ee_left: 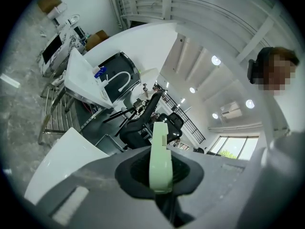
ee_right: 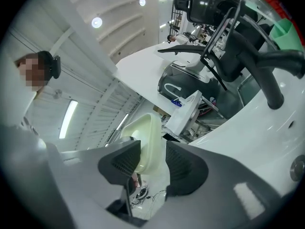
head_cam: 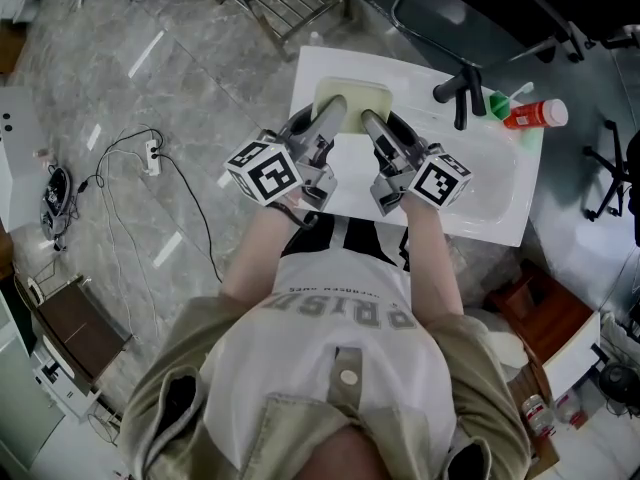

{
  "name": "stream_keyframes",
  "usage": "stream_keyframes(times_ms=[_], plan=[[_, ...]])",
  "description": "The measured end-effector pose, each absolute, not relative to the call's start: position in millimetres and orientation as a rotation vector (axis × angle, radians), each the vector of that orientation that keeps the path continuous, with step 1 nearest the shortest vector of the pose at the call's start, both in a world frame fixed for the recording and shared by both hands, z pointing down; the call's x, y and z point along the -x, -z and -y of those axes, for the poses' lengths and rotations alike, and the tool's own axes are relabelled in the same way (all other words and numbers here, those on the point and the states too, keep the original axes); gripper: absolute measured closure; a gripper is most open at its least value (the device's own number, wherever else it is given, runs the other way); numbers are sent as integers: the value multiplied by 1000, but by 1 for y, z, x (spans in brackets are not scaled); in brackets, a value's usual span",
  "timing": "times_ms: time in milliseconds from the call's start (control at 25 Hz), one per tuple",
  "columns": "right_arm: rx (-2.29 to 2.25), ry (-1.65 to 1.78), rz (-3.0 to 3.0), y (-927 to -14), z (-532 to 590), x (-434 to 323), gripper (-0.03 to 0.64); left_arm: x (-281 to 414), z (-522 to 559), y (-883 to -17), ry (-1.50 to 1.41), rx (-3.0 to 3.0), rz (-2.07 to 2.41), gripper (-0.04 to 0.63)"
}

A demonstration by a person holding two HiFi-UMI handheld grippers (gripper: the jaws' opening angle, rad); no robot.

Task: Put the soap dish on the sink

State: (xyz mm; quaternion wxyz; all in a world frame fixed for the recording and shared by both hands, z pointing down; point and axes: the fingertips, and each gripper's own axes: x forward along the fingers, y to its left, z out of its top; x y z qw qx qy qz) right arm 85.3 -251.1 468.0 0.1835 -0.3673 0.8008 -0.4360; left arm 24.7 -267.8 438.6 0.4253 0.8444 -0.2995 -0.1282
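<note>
grey marbled floor lies all round, with a white power strip and its black cable off to the left. a white sink stands in front of the person. at its far edge are a black faucet, a green cup and a red-and-white tube lying beside the cup.

the soap dish, pale green with rounded corners, is at the sink's far left corner, its hollow side showing to the head view. whether it already rests on the sink rim cannot be told.

the left gripper reaches in level from the near side. its fingers are pressed onto the dish's thin rim, which its own view shows edge-on between the dark pads. the right gripper lies close beside it, also level. its fingers are spread partway, with the dish's edge standing between them. a gap shows between the dish and one pad, so it is not pinching. the marker cubes of both grippers sit over the sink's near rim, just ahead of the person's bare forearms.
</note>
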Motion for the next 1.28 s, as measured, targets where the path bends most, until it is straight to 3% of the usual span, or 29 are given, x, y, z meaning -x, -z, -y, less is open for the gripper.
stream_keyframes(times_ms=[600,1120,1280], plan=[[900,1298,-2113,-463,252,-88,548,-24,270,-450,362,-2001,677,576],[906,1403,-2070,-477,247,-89,551,-25,267,-466,293,-1983,665,573],[966,1408,-2058,-481,250,-96,552,-27,265,-474,180,-2051,693,543]])
